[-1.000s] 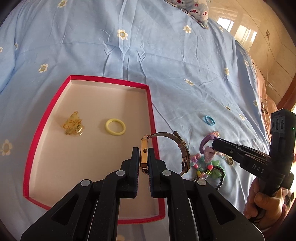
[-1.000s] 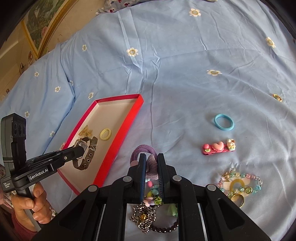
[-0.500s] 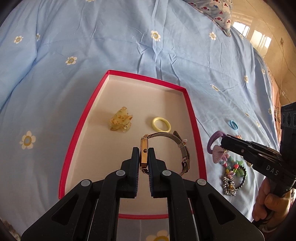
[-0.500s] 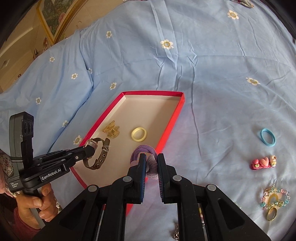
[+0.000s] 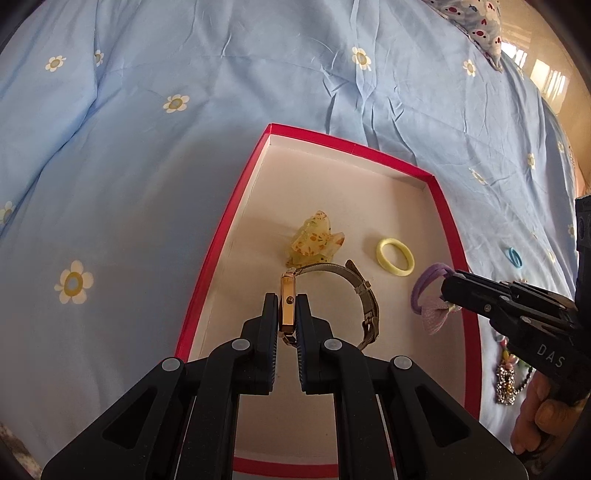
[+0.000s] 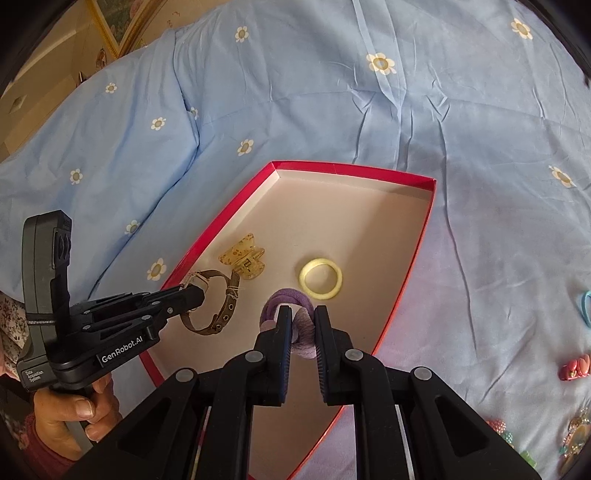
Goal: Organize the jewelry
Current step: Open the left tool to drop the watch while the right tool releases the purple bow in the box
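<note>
A red-rimmed tray [image 5: 218,236] [image 6: 221,221] lies on the blue flowered bedspread. In it lie a yellow hair claw [image 5: 314,240] [image 6: 243,256] and a yellow hair ring [image 5: 394,256] [image 6: 320,278]. My left gripper [image 5: 287,306] [image 6: 195,291] is shut on a gold watch [image 5: 287,310] with a brown strap [image 6: 218,317], held just above the tray floor. My right gripper [image 6: 300,317] [image 5: 448,286] is shut on a purple hair tie with a bow [image 6: 291,299] [image 5: 432,299], held over the tray's right part.
Outside the tray on the right lie a blue hair ring [image 5: 514,256] [image 6: 585,306], a pink clip [image 6: 574,365] and a heap of beaded bracelets [image 6: 554,443] [image 5: 509,373]. A patterned pillow [image 5: 480,22] lies at the far edge of the bed.
Both grippers have moved left over the tray. The watch now hangs inside the tray near the claw, and the purple hair tie has come from the bedspread to above the tray's right side.
</note>
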{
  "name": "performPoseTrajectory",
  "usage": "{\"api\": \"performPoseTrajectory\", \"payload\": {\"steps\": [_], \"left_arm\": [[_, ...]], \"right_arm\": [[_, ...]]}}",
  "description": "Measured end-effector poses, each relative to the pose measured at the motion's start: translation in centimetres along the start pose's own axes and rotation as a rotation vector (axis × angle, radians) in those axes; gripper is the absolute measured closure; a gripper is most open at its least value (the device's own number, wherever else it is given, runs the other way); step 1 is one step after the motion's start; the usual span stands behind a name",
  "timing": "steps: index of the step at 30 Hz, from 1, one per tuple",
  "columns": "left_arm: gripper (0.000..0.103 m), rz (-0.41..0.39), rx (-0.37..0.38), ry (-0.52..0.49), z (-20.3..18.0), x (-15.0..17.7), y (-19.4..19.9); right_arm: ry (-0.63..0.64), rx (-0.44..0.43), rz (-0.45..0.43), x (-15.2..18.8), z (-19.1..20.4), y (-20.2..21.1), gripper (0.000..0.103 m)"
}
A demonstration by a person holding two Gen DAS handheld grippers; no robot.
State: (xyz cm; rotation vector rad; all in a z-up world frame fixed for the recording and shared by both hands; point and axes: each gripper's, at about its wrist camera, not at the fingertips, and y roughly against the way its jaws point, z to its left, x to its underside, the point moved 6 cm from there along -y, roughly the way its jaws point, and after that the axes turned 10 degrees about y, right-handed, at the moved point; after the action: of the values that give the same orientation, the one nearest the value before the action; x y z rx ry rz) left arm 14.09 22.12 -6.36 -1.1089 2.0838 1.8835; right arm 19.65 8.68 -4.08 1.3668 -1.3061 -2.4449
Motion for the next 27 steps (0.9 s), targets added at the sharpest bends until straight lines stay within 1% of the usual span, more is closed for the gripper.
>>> {"api": "performPoseTrajectory", "payload": {"steps": [8,10,15,18,20,25,27], "left_arm": [[0.095,0.019,-0.031,-0.021,-0.3,0.1,-1.3],[0.093,0.023,-0.037,-0.021,-0.3,0.2,-1.5],[0.093,0.015,-0.052,-0.033,-0.5,0.2,-1.6],[0.093,0.013,-0.059,-0.041,-0.6,0.3,-1.6],[0.091,0.017,-0.056,-0.038,-0.6,0.3,-1.6],[0.077,0.001,-0.059,-0.034,-0.4,0.3,-0.7],[0.076,-0.01,-0.058,-0.028,-0.4,0.3,-0.1]], "right_arm": [[0.014,0.021,0.054,-0.1,-0.3,-2.4,0.09],[0.013,0.024,0.058,-0.1,-0.4,-2.6,0.087],[0.008,0.016,0.06,-0.3,-0.6,-2.7,0.086],[0.005,0.007,0.057,-0.2,-0.5,-2.6,0.082],[0.003,0.003,0.055,-0.2,-0.5,-2.5,0.078],[-0.01,0.001,0.042,-0.2,-0.6,-1.9,0.075],[-0.015,0.001,0.031,-0.3,-0.7,-1.4,0.074]]}}
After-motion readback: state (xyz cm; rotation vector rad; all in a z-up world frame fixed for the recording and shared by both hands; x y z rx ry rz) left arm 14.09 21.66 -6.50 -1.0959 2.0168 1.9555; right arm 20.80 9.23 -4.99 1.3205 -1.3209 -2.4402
